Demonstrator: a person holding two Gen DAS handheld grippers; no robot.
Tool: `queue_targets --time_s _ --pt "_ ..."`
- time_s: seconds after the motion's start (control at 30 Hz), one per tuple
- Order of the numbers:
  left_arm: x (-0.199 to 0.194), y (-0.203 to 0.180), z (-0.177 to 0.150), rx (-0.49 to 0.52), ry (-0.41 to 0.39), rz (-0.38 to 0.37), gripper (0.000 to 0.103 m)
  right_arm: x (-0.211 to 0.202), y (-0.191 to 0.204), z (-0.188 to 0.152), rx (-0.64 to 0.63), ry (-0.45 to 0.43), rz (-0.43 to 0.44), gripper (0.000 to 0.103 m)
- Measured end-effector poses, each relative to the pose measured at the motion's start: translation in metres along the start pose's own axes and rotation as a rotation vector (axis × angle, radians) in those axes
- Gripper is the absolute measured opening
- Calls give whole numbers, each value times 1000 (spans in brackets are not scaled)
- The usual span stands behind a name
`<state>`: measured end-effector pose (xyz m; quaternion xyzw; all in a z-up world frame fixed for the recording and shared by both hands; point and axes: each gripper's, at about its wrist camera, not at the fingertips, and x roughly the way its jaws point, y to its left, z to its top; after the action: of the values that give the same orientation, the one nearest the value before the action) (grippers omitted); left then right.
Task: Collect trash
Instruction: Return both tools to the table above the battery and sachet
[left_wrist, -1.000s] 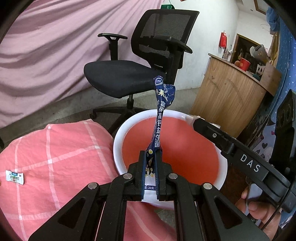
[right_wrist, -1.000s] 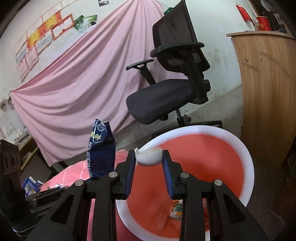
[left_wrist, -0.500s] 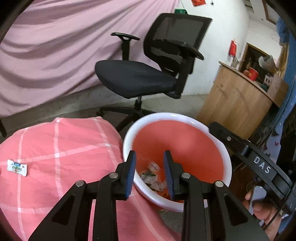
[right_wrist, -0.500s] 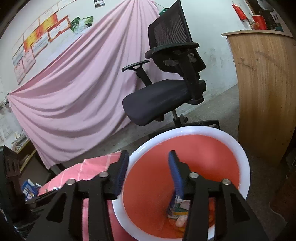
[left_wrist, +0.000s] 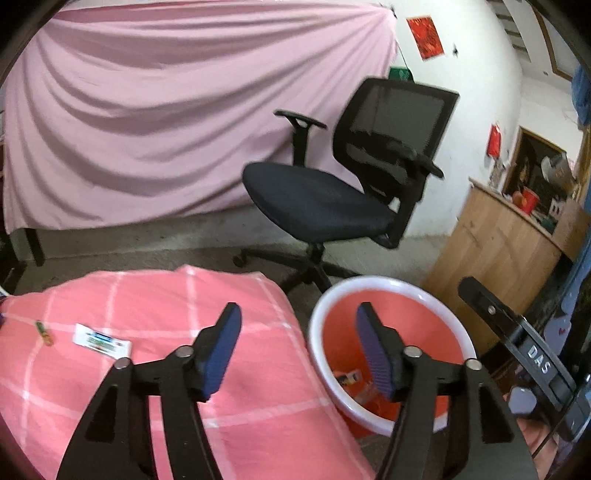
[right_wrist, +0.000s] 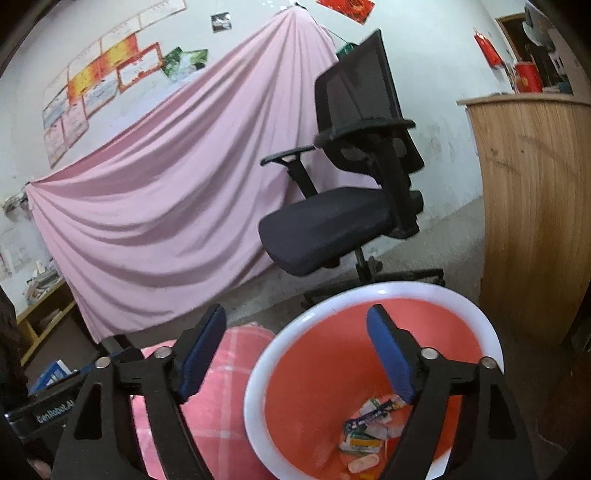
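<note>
Several crumpled wrappers (right_wrist: 364, 428) heaped in white-rimmed red basin (right_wrist: 380, 291).

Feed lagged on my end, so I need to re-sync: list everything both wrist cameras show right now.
bin: 1, white rim, orange-red inside, on the floor beside the bed.
trash in bin: several wrappers, mixed colours, at the bottom.
white wrapper: 1, white with print, on the blanket.
small green piece: 1, left of the white wrapper.
blanket: 1, pink check.
office chair: 1, black, behind the bin.
pink sheet: 1, draped across the back wall.
wooden counter: 1, right side.
red cup: 1, on the counter.
left tool: open, holding nothing, above the blanket's edge.
right tool: open, holding nothing, over the bin.
</note>
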<state>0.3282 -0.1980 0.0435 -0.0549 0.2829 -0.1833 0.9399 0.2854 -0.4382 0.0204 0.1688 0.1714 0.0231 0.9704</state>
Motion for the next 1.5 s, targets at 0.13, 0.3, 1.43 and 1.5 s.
queue_targets --time_s 0.13,0.3,1.43,1.5 --pt "-16 16 5 -29 -63 65 94 -6 14 2 -26 -55 1 103" --pt "-39 38 3 -57 -157 142 98 -9 34 4 -43 -120 53 103" --pt "-140 189 -65 -25 -284 437 99 24 217 -66 -599 -144 366 103" --pt "-135 192 -64 -31 -282 443 99 31 222 -70 -623 -121 366 103"
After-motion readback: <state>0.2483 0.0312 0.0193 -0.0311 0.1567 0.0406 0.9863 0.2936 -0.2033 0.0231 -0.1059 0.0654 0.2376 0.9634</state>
